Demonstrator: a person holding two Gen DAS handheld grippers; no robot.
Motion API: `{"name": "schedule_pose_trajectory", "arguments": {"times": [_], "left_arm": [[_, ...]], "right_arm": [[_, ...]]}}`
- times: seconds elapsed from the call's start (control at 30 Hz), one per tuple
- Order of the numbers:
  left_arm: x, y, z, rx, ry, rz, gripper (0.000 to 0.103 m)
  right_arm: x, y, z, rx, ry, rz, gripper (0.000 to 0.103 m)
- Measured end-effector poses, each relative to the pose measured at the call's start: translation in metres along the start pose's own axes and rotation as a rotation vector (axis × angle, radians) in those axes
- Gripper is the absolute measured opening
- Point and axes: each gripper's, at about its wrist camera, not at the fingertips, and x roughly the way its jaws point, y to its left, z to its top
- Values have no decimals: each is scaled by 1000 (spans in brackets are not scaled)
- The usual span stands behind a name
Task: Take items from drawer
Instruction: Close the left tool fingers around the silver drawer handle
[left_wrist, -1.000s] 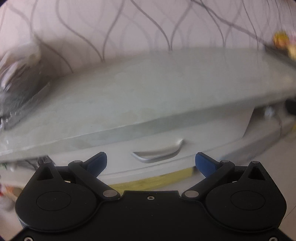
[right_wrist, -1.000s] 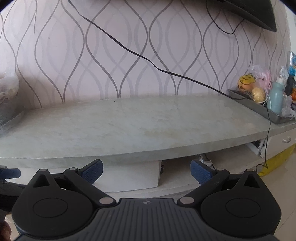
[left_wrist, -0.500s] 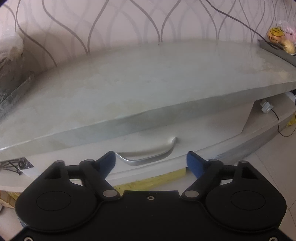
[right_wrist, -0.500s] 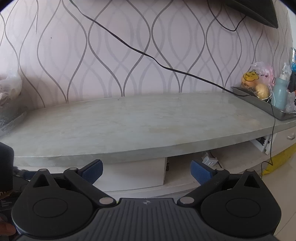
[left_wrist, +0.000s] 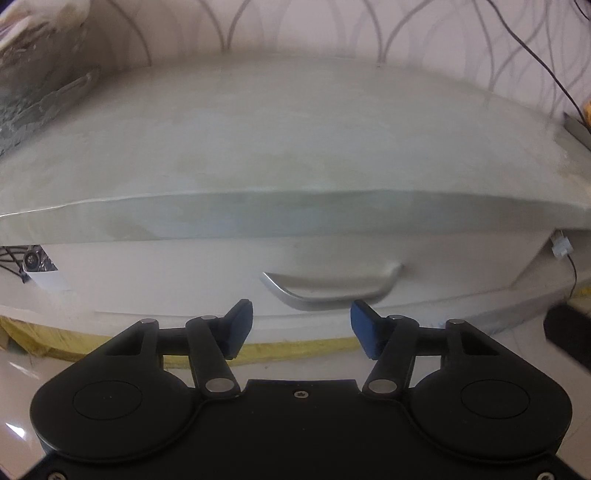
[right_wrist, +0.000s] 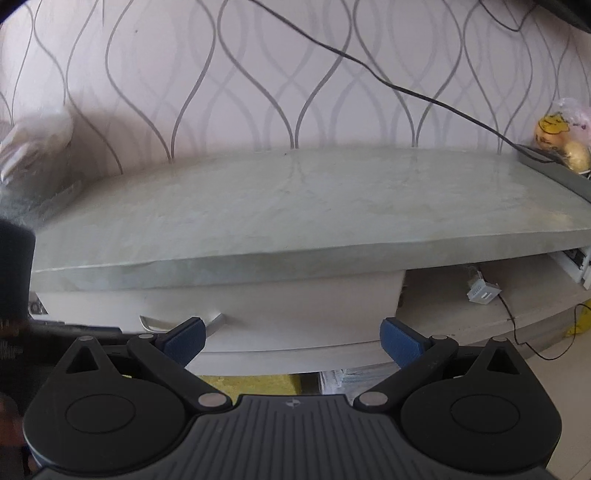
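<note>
A: While the left wrist view is up, note this. Left gripper (left_wrist: 301, 328) sits low in front of the drawer (left_wrist: 184, 277), which is shut under the stone top (left_wrist: 295, 129). Silver handle (left_wrist: 332, 291) is just above and between the blue fingertips (left_wrist: 240, 325).

B: Grasping it?

A: No. Jaws are closing, about half apart, nothing between the pads. Handle lies beyond the tips; contact not seen.

B: Anything else there?

A: Yellow strip (left_wrist: 295, 349) along the cabinet foot, white plug (left_wrist: 561, 247) with a black lead in the open bay at right, patterned wall behind. Whole view is smeared.

B: Right wrist view?

A: Right gripper (right_wrist: 291, 338) is released, jaws wide, empty. It faces the same drawer (right_wrist: 295, 299) from further off. Handle (right_wrist: 181, 321) shows at lower left, partly hidden behind the left fingertip (right_wrist: 184, 336). Drawer front closed; contents not visible.

B: Surroundings?

A: Open shelf bay right of the drawer with a white adapter (right_wrist: 482, 290) and cord. Grey tray (right_wrist: 561, 173) at the top's right end holding a yellow toy (right_wrist: 550, 127). Black cable (right_wrist: 406, 88) crosses the wallpaper. Dark blurred shape at left edge, likely the other gripper; cannot tell more.
</note>
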Motion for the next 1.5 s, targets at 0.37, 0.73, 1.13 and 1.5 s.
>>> {"name": "schedule_pose_trajectory", "arguments": {"times": [0.37, 0.73, 1.13, 1.5], "left_arm": [[9, 0, 15, 60, 32, -45, 27], [19, 6, 21, -33, 55, 89, 44], [26, 6, 20, -21, 30, 66, 34], [30, 9, 25, -42, 36, 71, 37]], "right_arm": [[10, 3, 4, 7, 22, -4, 103], [33, 14, 3, 23, 60, 36, 102], [85, 41, -8, -75, 67, 89, 73], [97, 36, -6, 44, 160, 104, 71]]}}
